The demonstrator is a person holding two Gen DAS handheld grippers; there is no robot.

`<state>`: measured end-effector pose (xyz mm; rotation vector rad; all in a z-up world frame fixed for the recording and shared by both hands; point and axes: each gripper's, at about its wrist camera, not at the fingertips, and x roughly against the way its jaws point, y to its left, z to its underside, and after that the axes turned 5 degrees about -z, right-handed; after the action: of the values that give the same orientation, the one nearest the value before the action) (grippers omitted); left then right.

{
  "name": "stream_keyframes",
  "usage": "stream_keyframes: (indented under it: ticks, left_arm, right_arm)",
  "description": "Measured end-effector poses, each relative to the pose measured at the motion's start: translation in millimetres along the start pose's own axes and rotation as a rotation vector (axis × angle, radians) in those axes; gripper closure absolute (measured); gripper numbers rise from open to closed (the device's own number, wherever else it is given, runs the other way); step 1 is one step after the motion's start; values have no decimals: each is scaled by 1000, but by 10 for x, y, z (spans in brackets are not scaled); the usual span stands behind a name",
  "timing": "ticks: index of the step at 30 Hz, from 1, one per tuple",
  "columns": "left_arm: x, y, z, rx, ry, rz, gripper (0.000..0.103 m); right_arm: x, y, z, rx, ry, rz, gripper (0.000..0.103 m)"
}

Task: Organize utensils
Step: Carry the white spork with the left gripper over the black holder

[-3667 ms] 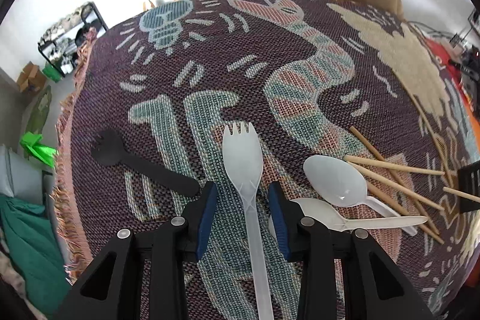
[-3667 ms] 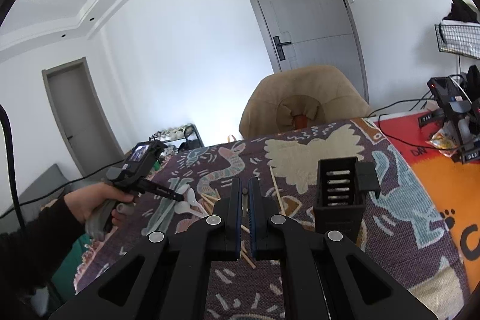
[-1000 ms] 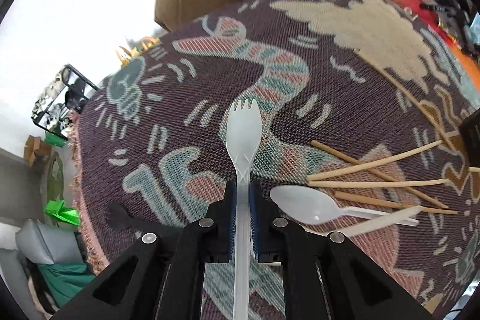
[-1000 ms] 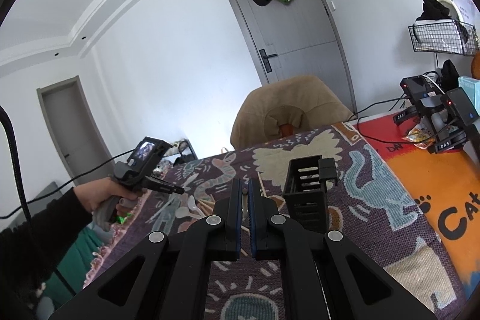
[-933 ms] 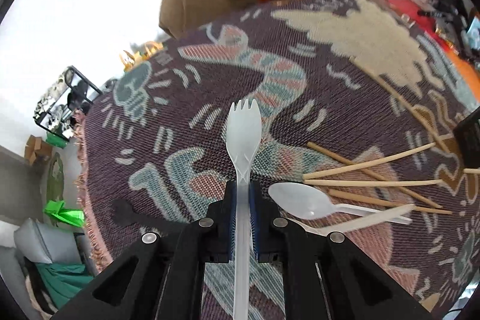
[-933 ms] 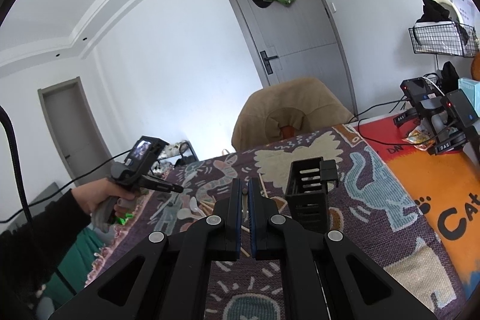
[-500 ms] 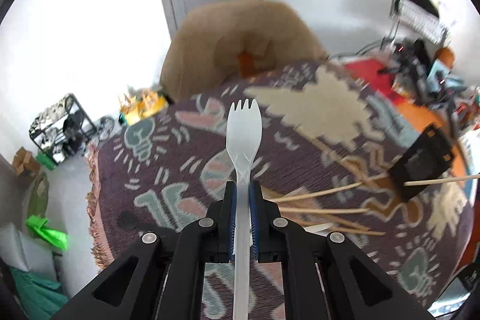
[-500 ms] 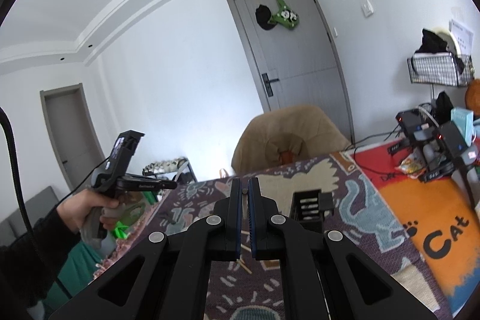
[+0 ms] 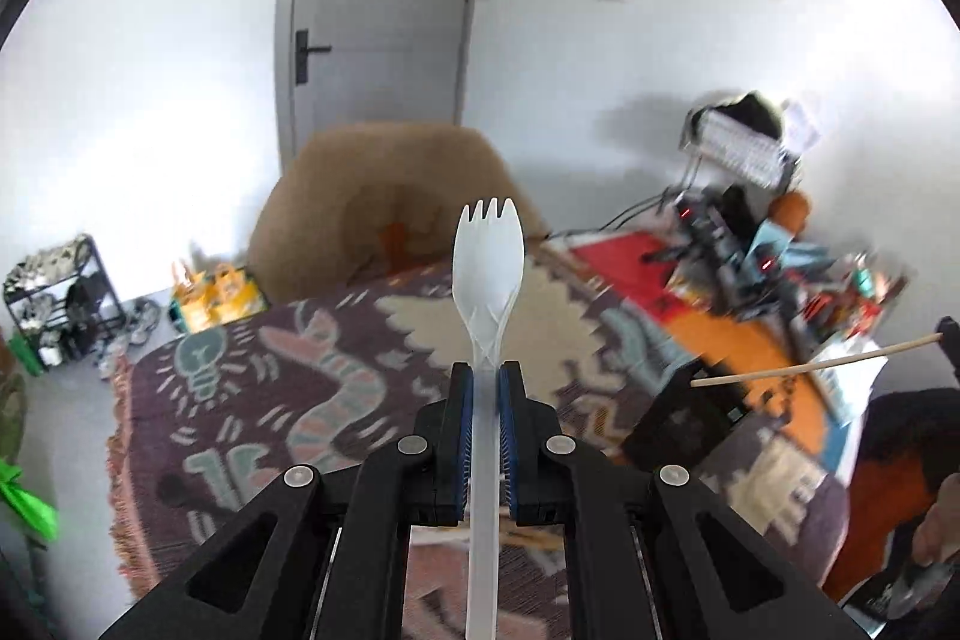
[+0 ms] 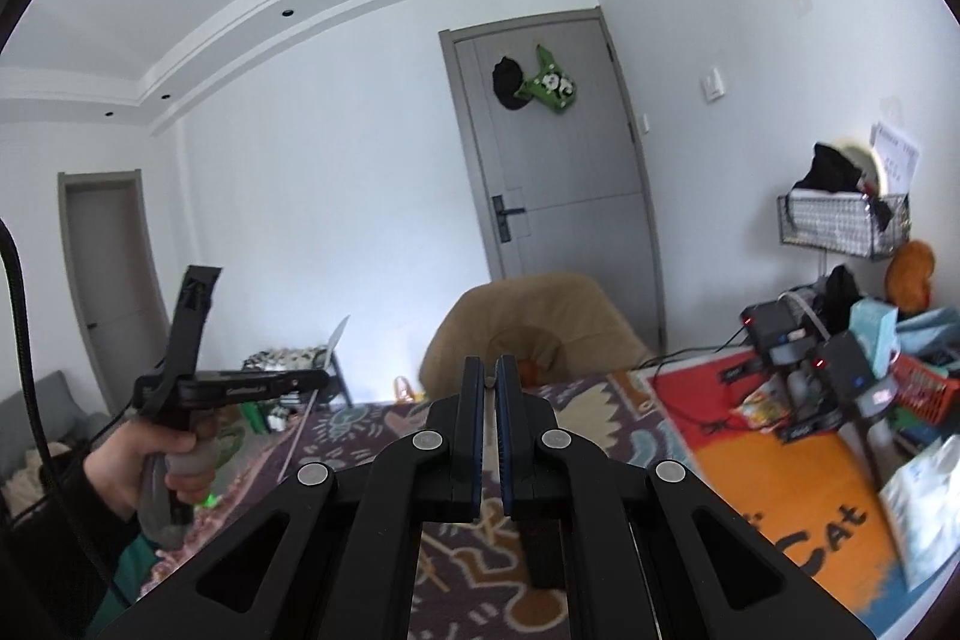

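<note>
Pinching a white plastic spork (image 9: 489, 268) by its neck with the left gripper (image 9: 486, 382), blue pads tight on both sides of the handle, tined head up at frame centre, well clear of the purple patterned woven blanket (image 9: 240, 400) below. Bounded at lower left by that blanket's fringed edge, with grey floor beyond. Open air all round the spork head, with only the tan upholstered chair (image 9: 384, 196) and the grey door (image 9: 378, 10) far behind.

Standing at right centre of the left view: the black slotted plastic utensil holder (image 9: 684, 430), blurred, on the blanket just short of the orange mat (image 9: 756, 358). Crossing just above it from the right edge: a thin wooden chopstick (image 9: 810, 364), free tip by the holder's upper corner; touching or apart, cannot tell.

Clamped on that chopstick with the right gripper (image 10: 489, 379), jaws pressed together to a narrow slit; in the right view only a pale sliver of the stick between the pads.

Shown only in the right view: the hand (image 10: 144, 466) round the left tool's grey grip at left centre, the spork blade poking up past its tip, and the ceiling. Nearly hidden there: the holder, a dark block under the right finger. Shown only in the left view: the chopstick's length and the blanket's left edge.
</note>
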<state>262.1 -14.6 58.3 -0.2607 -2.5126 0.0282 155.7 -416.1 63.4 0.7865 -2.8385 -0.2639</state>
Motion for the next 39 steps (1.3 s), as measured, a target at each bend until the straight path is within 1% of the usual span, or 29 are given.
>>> stream_keyframes:
  ticks: [2, 5, 9, 12, 15, 19, 21, 23, 24, 26, 27, 28, 31, 33, 36, 39]
  left_arm:
    - [21, -99, -14, 4, -36, 30, 94]
    - [-13, -217, -20, 12, -58, 73, 94]
    - [-57, -366, -25, 17, -89, 116, 94]
    - [-74, -469, -39, 37, -117, 162, 94]
    - [-89, -593, -60, 37, -144, 189, 94]
    - [-126, -727, -82, 34, -159, 217, 94]
    - [-135, -793, -96, 37, -174, 227, 94]
    - [-146, -841, -108, 46, -189, 239, 94]
    - [-155, -869, -113, 51, -197, 245, 94]
    - [-186, -919, -120, 52, -202, 248, 94]
    - [-199, -940, -122, 52, -205, 249, 94]
    - [-208, -960, -122, 53, -208, 252, 94]
    - [-221, -1030, -127, 50, -225, 255, 94]
    - [-227, -1097, -134, 47, -243, 260, 94]
    - [-254, -1181, -156, 47, -260, 270, 94]
    - [-301, -1272, -172, 52, -279, 278, 94]
  right_arm:
    - [-3, -23, -43, 19, -2, 29, 97]
    - [-35, -74, -83, 32, 13, 61, 97]
    - [-116, -107, -79, 52, 80, 87, 98]
    - [-156, -102, -62, 61, 124, 76, 98]
    - [-221, -81, -52, 80, 154, 71, 98]
    - [-382, -58, 1, 92, 188, 68, 98]
    - [-509, -58, 71, 88, 200, 58, 98]
    - [-594, -86, 149, 71, 209, 66, 98]
    - [-620, -113, 181, 56, 215, 67, 95]
    - [-634, -227, 279, -7, 225, 59, 78]
    - [-602, -293, 326, -39, 215, 62, 63]
    - [-559, -343, 370, -65, 202, 67, 57]
    - [-382, -550, 509, -163, 169, 74, 57]
    - [-213, -700, 593, -228, 141, 93, 56]
    - [12, -867, 709, -296, 104, 123, 56]
    - [159, -973, 801, -332, 84, 154, 54]
